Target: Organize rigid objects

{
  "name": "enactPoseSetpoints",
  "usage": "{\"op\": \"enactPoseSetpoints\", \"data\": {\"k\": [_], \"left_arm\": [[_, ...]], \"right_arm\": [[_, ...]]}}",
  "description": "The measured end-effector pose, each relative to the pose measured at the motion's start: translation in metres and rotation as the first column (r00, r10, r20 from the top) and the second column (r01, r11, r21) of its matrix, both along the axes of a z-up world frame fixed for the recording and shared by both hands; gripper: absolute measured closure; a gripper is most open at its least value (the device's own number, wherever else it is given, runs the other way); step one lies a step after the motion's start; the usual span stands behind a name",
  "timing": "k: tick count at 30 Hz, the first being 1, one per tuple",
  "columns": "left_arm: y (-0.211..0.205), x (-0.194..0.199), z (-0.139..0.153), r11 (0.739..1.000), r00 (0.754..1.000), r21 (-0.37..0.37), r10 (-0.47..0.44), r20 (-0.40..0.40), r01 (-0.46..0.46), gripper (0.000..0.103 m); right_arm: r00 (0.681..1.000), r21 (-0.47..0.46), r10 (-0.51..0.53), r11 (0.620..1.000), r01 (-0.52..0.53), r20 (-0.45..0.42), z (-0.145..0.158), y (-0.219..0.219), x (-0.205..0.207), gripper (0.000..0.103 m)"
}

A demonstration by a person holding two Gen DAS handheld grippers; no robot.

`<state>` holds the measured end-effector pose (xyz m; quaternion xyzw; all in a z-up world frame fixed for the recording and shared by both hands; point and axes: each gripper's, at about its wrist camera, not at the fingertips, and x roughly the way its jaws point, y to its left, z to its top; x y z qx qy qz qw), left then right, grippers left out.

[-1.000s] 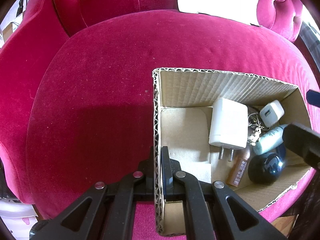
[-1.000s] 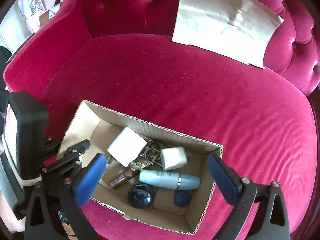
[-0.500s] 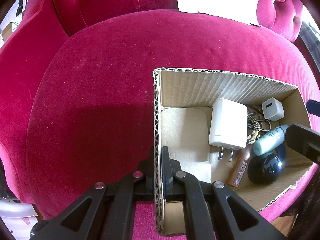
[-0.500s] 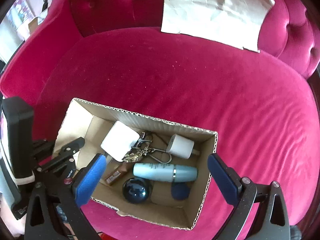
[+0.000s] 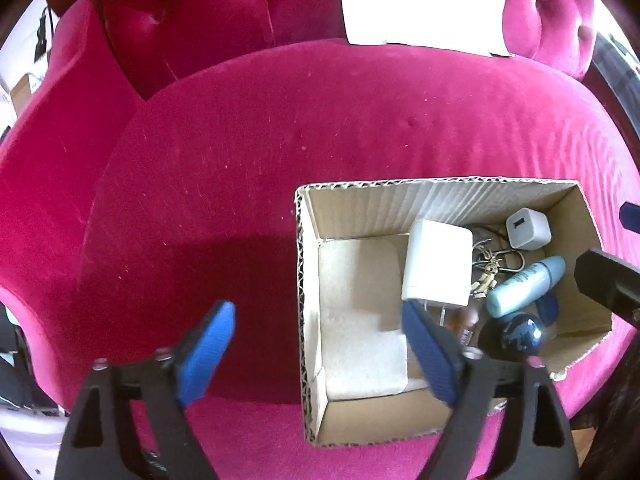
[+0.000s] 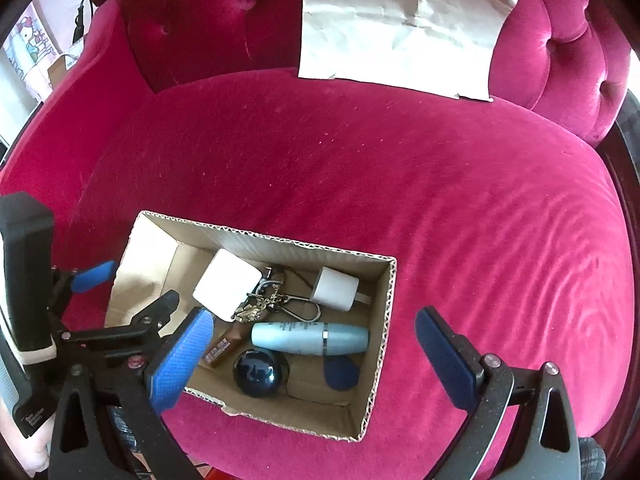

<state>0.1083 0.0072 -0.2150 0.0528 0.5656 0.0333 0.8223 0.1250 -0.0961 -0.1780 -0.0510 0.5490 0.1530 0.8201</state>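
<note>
An open cardboard box (image 5: 308,248) (image 6: 384,320) lies on the pink sofa seat. Inside are a large white charger (image 5: 436,264) (image 6: 226,290), a small white charger (image 5: 528,228) (image 6: 334,289), a key bunch (image 5: 486,272) (image 6: 260,304), a light blue bottle (image 5: 524,286) (image 6: 310,338), a dark blue ball (image 5: 518,334) (image 6: 256,372) and a brown tube (image 6: 220,350). My left gripper (image 5: 318,308) (image 6: 140,284) straddles the box's left wall, jaws opening, pads off the cardboard. My right gripper (image 6: 314,316) hangs open over the box's right half, holding nothing.
A creased tan paper sheet (image 6: 400,24) (image 5: 424,0) leans on the tufted sofa back. The broad velvet seat (image 6: 440,180) spreads beyond and right of the box. The sofa arm (image 5: 48,168) rises on the left.
My left gripper, shut on the box's left wall before, has let it go and spread its jaws wide while lifting slightly. The right gripper stays open and has shifted a little.
</note>
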Motion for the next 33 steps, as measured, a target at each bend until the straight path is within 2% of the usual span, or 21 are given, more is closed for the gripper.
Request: {"op": "enactPoseSetpoints", "data": {"k": [2, 16, 22, 33], "left_arm": [[-0.003, -0.002, 0.006, 1.0, 1.0, 0.0, -0.001, 0.011, 0.001, 0.0], [-0.04, -0.04, 0.06, 0.999, 0.997, -0.026, -0.035, 0.07, 0.037, 0.0], [-0.031, -0.071, 0.084, 0.998, 0.996, -0.046, -0.027, 0.089, 0.031, 0.0], [-0.042, -0.109, 0.121, 0.998, 0.988, -0.053, -0.023, 0.151, 0.031, 0.0]], "right_arm": [[1.0, -0.001, -0.006, 1.0, 0.006, 0.004, 0.003, -0.002, -0.002, 0.0], [0.998, 0.001, -0.043, 0.999, 0.043, 0.05, 0.053, -0.019, -0.036, 0.0], [0.998, 0.007, -0.04, 0.999, 0.039, 0.053, 0.07, -0.027, -0.061, 0.0], [0.991, 0.012, -0.064, 0.998, 0.063, 0.121, 0.107, -0.039, -0.101, 0.0]]}}
